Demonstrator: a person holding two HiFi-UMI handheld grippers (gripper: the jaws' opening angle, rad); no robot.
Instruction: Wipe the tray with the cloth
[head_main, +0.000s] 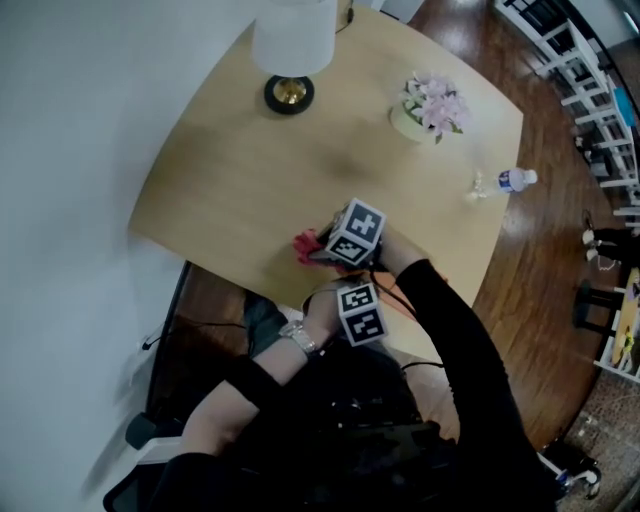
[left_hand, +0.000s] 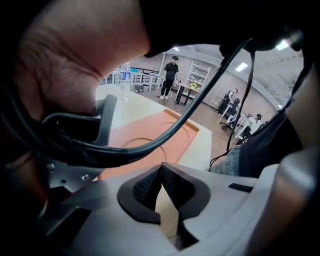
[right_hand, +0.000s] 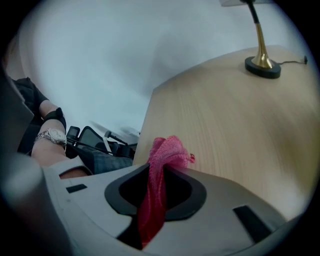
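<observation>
Light wooden table against a white wall, and both grippers sit right at its near edge. The left gripper has its jaws pinched together on nothing. Only its view shows the orange tray, flat on the table just past the tips. The right gripper is clamped on the pink cloth over bare wood. Loads of open tabletop beyond, out to the lamp, flowers and bottle.

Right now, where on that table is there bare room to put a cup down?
The wide middle of the table, between lamp, flower pot and bottle, is bare; so is its left side by the wall. Crowded at the near edge: left gripper, right gripper, cloth.
</observation>
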